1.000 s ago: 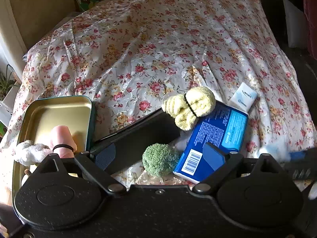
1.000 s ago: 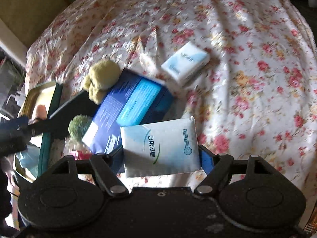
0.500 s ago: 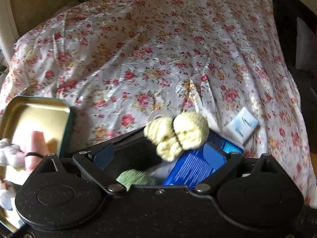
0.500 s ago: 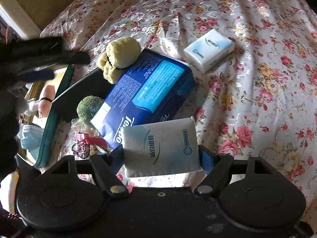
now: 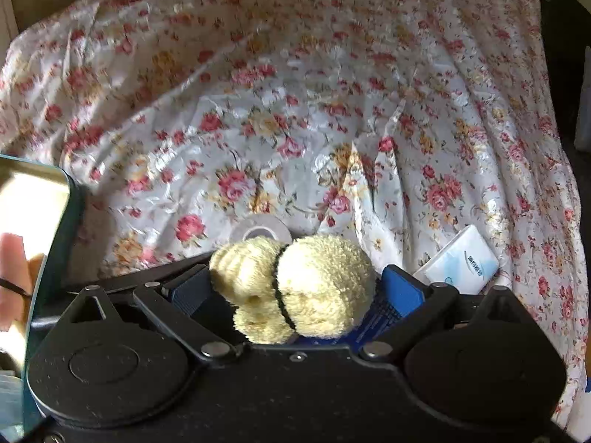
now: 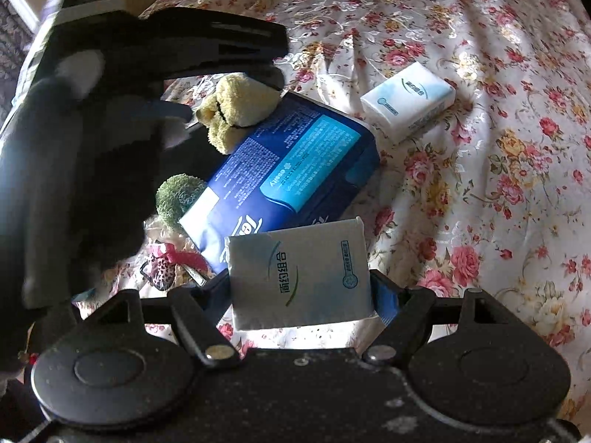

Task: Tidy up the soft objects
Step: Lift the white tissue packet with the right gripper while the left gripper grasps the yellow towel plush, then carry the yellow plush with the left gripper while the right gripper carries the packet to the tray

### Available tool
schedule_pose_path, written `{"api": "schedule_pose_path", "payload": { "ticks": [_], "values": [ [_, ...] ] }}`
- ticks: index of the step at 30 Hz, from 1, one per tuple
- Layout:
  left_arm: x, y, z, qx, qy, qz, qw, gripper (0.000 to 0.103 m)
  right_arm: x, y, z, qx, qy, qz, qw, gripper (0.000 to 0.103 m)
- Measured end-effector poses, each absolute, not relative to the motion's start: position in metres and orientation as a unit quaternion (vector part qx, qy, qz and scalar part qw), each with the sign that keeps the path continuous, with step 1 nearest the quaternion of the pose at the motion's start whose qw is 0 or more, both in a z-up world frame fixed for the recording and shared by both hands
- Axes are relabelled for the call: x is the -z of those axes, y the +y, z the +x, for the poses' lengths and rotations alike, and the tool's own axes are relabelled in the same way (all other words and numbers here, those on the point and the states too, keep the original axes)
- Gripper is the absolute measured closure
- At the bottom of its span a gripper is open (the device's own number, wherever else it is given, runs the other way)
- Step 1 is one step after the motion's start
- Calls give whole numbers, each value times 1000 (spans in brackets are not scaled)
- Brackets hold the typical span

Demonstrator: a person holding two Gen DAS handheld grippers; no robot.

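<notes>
L gripper (image 5: 291,288): jaws opening, near full spread; yellow plush (image 5: 295,288) sits between the fingers, pads not yet pressing on it.
Change: a sec ago the L gripper had the green pompom (image 6: 177,199) ahead and the plush farther off; it has since slid across and down, so the plush now fills the gap. The tin (image 5: 40,221), then under its L finger, is now off at the far L edge.
Meaning: next pick looks to be the plush, not the pompom; grip not made yet.
Plush spot: on the far corner of the blue pack (image 6: 291,170), straight ahead and L of the R gripper (image 6: 299,291), partly under the L gripper's dark body.
R gripper: about half spread, clamped on a white tissue pack (image 6: 299,277); no change over the sec, held off the floral cloth (image 6: 480,147).
Other: small tissue pack (image 6: 408,98) ahead-R of R gripper, apart from the blue pack; tape roll (image 5: 260,229) just beyond the plush.
Risk: plush is squashy, may slip off if pinched off-centre.
</notes>
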State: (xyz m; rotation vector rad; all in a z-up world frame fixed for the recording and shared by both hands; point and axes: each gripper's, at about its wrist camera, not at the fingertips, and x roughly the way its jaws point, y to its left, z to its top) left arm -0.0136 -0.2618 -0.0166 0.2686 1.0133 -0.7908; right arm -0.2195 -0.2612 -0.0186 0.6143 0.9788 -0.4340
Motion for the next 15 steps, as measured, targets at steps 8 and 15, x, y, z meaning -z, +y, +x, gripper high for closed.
{"api": "schedule_pose_path", "payload": {
  "ticks": [8, 15],
  "values": [
    [18, -267, -16, 378, 451, 131, 798, 43, 23, -263, -218, 192, 462, 288, 817, 27],
    [9, -255, -15, 382, 472, 127, 784, 50, 24, -262, -217, 190, 463, 281, 819, 27]
  ]
}}
